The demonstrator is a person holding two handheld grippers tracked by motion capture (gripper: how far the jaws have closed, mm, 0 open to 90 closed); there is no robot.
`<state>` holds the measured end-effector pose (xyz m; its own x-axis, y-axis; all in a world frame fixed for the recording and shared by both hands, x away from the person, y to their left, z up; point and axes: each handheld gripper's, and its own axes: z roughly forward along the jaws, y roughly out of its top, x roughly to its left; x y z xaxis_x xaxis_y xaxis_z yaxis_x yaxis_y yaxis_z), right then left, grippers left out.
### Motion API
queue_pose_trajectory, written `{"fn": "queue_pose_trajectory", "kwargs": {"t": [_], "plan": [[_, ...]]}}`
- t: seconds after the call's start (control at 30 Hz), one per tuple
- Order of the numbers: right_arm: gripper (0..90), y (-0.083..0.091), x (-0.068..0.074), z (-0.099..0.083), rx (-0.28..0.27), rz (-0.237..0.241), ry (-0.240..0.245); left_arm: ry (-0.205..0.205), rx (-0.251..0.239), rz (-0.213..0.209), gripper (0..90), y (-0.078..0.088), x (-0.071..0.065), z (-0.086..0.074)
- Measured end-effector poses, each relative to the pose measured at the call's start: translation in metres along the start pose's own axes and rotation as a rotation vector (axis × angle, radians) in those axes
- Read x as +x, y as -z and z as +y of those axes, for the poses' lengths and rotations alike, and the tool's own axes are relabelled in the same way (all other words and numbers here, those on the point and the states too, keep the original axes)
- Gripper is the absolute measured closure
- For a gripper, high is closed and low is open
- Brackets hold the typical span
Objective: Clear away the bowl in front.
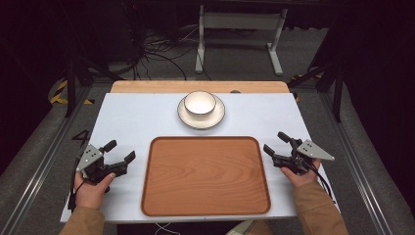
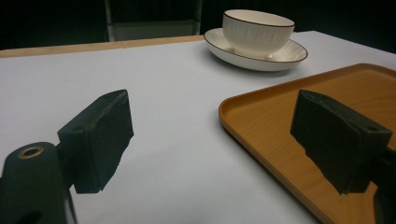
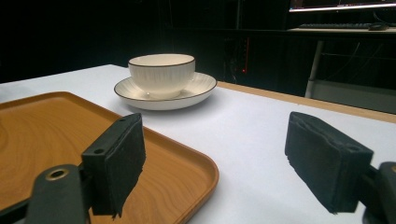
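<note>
Claws spread empty, flanking the tray, seemingly poised to fetch bowl and saucer.

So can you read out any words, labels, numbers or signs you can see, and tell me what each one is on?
"4": a dark number marked on the grey floor, left of the white table.
Bowl, saucer and wooden tray carry no lettering.

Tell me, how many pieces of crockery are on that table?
2: a white bowl at the table's far middle, standing on a white saucer just beyond the wooden tray. Nothing seems hidden.
</note>
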<state>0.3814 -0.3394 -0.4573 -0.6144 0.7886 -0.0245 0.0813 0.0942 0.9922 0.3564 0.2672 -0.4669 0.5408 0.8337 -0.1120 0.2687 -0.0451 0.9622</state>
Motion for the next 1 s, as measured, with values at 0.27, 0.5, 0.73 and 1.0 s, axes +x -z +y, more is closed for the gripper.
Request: {"fn": "queue_pose_trajectory", "kwargs": {"t": [0.27,0.5,0.73,1.0], "plan": [[17.2,-0.001,0.000,0.000,0.010,0.000,0.000,-0.028,0.007,-0.015,13.8,0.000,-0.010,0.014],[16.1,-0.002,0.000,0.001,0.023,0.006,0.002,-0.017,-0.002,-0.001,13.8,0.006,-0.012,0.026],[14.7,-0.002,0.000,0.001,0.024,0.010,0.003,-0.010,-0.021,0.000,13.6,0.017,-0.014,0.040],[12.8,-0.003,-0.001,0.001,0.024,0.011,-0.001,-0.008,-0.051,-0.029,12.4,0.025,-0.019,0.051]]}}
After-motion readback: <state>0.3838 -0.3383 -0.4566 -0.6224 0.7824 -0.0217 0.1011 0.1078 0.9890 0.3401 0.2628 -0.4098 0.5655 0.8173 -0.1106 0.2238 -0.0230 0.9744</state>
